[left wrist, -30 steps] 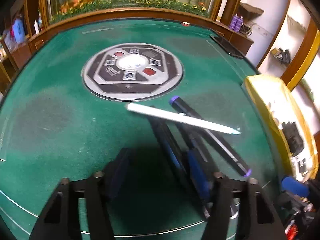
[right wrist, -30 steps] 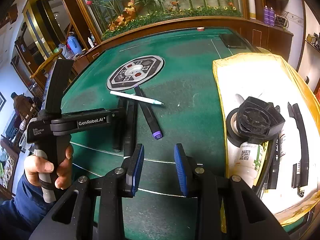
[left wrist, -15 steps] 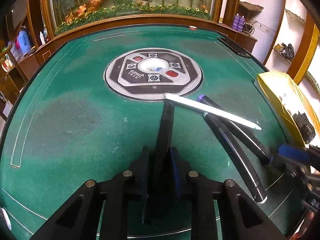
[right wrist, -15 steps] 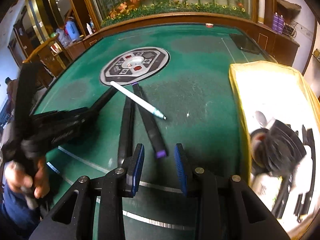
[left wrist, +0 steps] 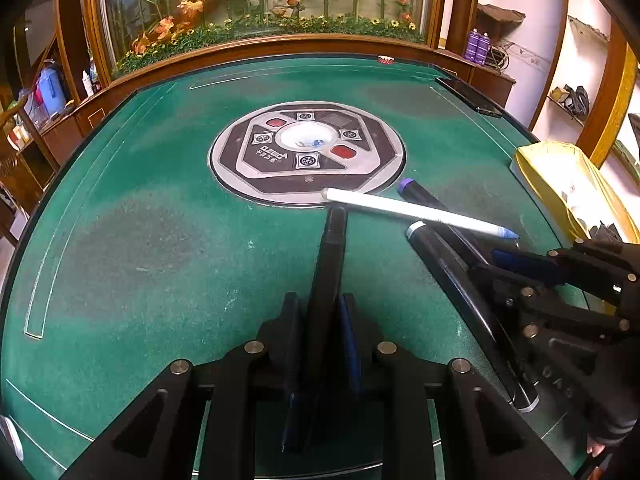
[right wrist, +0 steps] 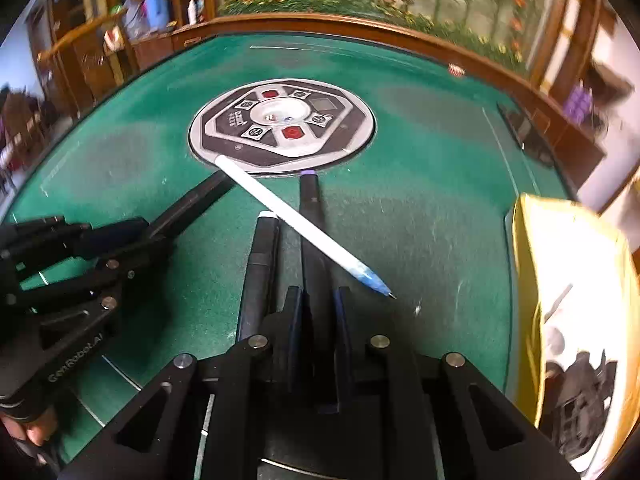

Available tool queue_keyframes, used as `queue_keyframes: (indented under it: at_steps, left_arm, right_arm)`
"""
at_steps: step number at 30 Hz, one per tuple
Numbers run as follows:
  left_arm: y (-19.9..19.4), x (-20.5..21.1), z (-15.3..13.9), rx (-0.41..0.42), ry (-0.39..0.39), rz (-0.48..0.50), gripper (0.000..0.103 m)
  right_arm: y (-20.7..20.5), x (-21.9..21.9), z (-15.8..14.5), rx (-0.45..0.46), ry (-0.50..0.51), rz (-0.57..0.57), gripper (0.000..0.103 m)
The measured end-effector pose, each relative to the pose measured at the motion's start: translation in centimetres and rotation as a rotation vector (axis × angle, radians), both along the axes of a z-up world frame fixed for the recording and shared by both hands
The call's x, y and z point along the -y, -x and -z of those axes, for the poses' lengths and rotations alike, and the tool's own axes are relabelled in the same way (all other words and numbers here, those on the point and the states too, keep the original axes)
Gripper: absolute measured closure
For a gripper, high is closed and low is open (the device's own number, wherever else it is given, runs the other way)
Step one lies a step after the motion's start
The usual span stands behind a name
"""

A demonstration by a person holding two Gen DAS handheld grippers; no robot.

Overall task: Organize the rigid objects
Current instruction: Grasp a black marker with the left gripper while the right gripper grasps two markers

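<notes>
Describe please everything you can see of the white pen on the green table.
The white pen is slim and smooth, apparently plastic, with a blunt white back end and a bluish section tapering to a fine tip. It lies diagonally, back end at the edge of the round panel, tip pointing toward the yellow tray. It lies across the black markers, over the purple-capped marker. Neither gripper touches it.

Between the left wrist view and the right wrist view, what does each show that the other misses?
Left wrist only: the left gripper clamped on a plain black marker.
Right wrist only: the right gripper closing with the purple-capped marker between its jaws.
Both: the white pen lying across the markers, the white-capped marker and the round control panel.
</notes>
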State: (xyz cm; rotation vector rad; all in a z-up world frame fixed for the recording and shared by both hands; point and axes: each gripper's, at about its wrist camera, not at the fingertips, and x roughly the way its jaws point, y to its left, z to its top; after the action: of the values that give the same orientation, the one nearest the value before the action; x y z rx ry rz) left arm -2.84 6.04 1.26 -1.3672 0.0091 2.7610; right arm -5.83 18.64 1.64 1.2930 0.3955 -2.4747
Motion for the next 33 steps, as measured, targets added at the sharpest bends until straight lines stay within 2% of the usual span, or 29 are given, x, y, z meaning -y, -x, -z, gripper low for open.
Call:
queue_keyframes:
  at_steps: [3,8,18,26,33]
  left_arm:
    - [0.0,-0.1,0.0,-0.004,0.005,-0.001,0.081]
    - [0.0,-0.3,0.0,-0.010,0.006,-0.005,0.081]
    - [-0.2,-0.4,0.1,-0.020,0.015,0.000,0.081]
    - [-0.4,-0.7,-0.1,-0.004,-0.021,0.044,0.085]
    - [-1.1,-1.5,-0.8,-0.025,-0.081,0.116,0.087]
  right_arm:
    - [-0.3,0.0,0.1,-0.023,0.000,-0.005,0.087]
    - [0.1,-1.4,0.3,-0.003,0.102,0.008,0.087]
    - [-0.8,-1.2,0.2,-0.006,0.099,0.054,0.089]
    - [-4.3,-5.3,0.1,0.083,0.277,0.110,0.089]
    - [-7.4,-6.5,0.1,0.117,0.350,0.103,0.089]
